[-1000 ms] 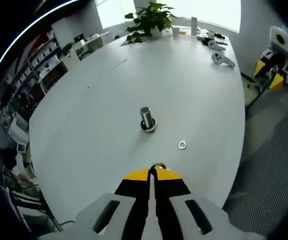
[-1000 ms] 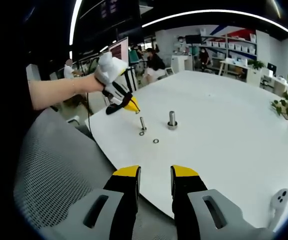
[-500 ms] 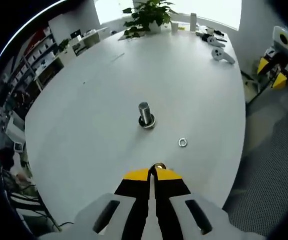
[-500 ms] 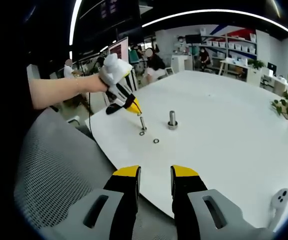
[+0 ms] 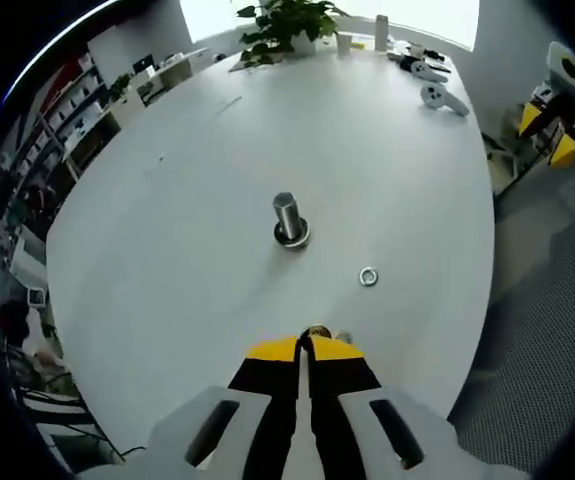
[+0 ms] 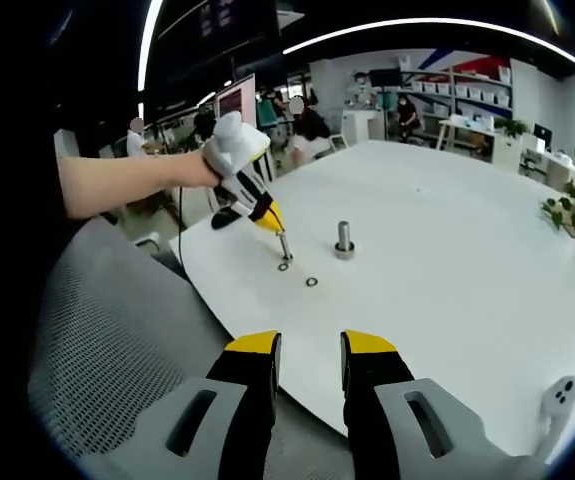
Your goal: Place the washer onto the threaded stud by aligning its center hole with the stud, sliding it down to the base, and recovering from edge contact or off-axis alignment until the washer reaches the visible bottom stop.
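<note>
1. Counter point(image 5: 187, 180): white, broad and rounded. A potted plant point(image 5: 282, 20) and a white controller point(image 5: 442, 97) sit at its far edge.
2. Mesh chair back point(image 6: 97, 330): grey, just outside the counter's near edge in the right gripper view.
3. Right hand-held gripper point(image 6: 308, 350): its yellow-tipped jaws are spread and hold nothing. It is off the counter's near edge and aimed across it.
4. Left hand-held gripper point(image 5: 307, 345): its jaws are pressed together, pinching what looks like the washer point(image 5: 315, 331), a small round brassy piece at the tips. In the right gripper view, a hand point(image 6: 229, 150) tilts this hand-held gripper point(image 6: 267, 218) tip-down close above the thin stud point(image 6: 284, 246). Whether they touch cannot be told.
5. Thick stud point(image 5: 287, 215): upright on a dark round base, further in from the near edge than the thin stud.
6. Thin stud: upright close to the near edge, with a small ring point(image 6: 283, 266) around its foot.
7. Loose washer point(image 5: 368, 276): flat on the counter, near both studs and touching neither.
</note>
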A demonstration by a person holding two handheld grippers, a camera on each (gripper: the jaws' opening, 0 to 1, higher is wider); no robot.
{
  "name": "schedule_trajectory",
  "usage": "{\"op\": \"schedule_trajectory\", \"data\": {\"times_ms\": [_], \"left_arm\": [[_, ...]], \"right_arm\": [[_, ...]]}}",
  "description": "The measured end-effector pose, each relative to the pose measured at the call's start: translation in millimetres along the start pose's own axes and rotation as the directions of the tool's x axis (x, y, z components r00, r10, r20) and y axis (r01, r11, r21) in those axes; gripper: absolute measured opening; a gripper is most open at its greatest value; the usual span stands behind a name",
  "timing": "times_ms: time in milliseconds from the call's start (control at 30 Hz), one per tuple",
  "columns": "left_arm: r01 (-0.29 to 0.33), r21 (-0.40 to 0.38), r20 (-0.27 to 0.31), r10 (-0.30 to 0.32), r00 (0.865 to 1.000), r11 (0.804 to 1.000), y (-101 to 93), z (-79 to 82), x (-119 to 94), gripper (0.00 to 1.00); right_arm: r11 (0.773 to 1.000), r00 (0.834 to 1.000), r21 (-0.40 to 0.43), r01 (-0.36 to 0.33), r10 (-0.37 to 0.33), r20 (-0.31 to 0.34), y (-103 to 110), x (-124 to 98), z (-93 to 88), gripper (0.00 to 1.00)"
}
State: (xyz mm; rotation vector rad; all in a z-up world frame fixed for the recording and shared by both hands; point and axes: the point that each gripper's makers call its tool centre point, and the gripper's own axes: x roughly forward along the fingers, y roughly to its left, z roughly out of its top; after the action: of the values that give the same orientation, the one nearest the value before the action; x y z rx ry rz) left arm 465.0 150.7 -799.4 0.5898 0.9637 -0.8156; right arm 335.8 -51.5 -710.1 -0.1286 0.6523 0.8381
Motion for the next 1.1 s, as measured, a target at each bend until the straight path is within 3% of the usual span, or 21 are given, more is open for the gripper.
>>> {"op": "schedule_trajectory", "data": {"times_ms": [600,1100], "left_arm": [[0.013,-0.008,-0.008,-0.013,1.0,1.0,-1.7,-1.1,3.1,0.0],[0.014,0.046,-0.009,-0.013,1.0,0.999,-1.0,-0.4,3.5,0.0]], "right_arm": [[1.0,1.0,-0.002,-0.004,0.004,0.0,0.7,0.2,-0.7,0.26],[1.0,1.0,-0.004,-0.008,0.008,-0.005,0.8,-0.1,-1.9,0.26]]}}
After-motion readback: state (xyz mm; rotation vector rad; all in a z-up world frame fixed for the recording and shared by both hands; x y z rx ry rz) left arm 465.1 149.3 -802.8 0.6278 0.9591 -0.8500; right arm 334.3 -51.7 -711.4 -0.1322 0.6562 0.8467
